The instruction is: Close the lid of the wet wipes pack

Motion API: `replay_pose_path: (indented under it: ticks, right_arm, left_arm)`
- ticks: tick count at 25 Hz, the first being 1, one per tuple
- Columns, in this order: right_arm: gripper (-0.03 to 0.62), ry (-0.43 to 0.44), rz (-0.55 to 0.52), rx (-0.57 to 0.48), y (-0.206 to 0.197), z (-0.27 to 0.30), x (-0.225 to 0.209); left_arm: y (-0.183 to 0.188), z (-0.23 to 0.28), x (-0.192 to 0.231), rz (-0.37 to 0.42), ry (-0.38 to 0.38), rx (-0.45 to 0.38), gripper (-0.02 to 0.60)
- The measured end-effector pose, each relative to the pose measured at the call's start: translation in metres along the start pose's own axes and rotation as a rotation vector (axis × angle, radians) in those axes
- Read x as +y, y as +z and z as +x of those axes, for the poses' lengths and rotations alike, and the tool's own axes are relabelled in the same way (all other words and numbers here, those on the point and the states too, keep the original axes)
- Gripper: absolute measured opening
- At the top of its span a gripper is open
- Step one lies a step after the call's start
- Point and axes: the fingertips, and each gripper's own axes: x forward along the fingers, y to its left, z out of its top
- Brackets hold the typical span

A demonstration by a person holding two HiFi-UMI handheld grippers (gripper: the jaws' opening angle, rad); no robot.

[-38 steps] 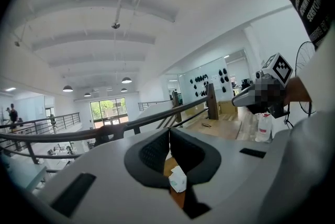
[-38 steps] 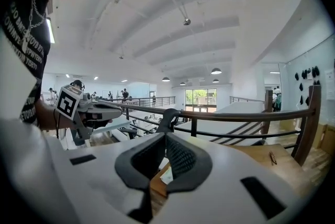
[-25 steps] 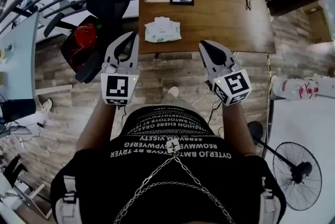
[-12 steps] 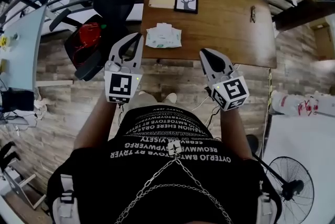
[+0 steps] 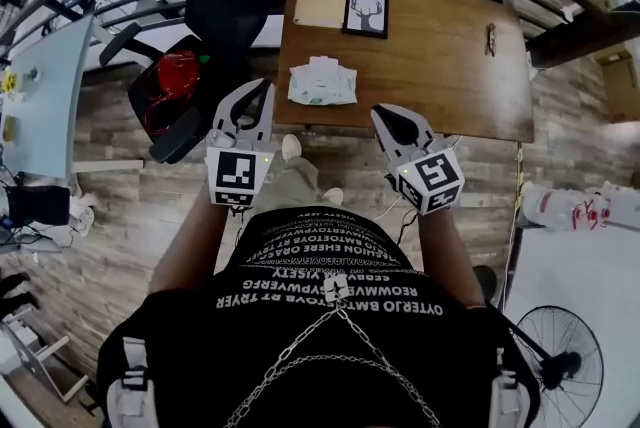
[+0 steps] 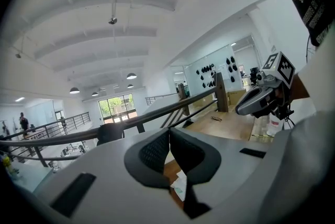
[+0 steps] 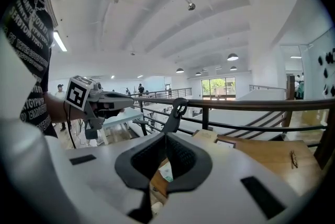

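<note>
Approach step judged in hand; lid not yet touched. White-green soft wet wipes pack (image 5: 322, 81) seen flat on brown wooden table (image 5: 440, 66), near front edge. Left tongs (image 5: 265, 88) and right tongs (image 5: 380, 113) pressed together, empty, short of table. Next judged needed: 1 tongs brought over pack, lid pressed down.

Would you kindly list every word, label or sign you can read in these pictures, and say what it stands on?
Black shirt: white capitals, upside down, too warped to read.
Wet wipes pack: label too small to read.
Left marker cube and right marker cube: patterns only, no letters.
Deer picture: no words.
</note>
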Motion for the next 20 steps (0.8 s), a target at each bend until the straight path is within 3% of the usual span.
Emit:
replay_pose_path:
  ticks: [9, 20]
  right_arm:
    - [0.015, -0.003, 0.010, 0.038, -0.002, 0.058, -0.011]
    - [0.015, -0.001, 0.062, 0.143, -0.034, 0.130, -0.041]
  left_arm:
    - [-0.004, 0.042, 0.018, -0.009, -0.067, -0.021, 0.028]
    - [-0.011, 0.086, 0.064, -0.007, -0.067, -0.002, 0.028]
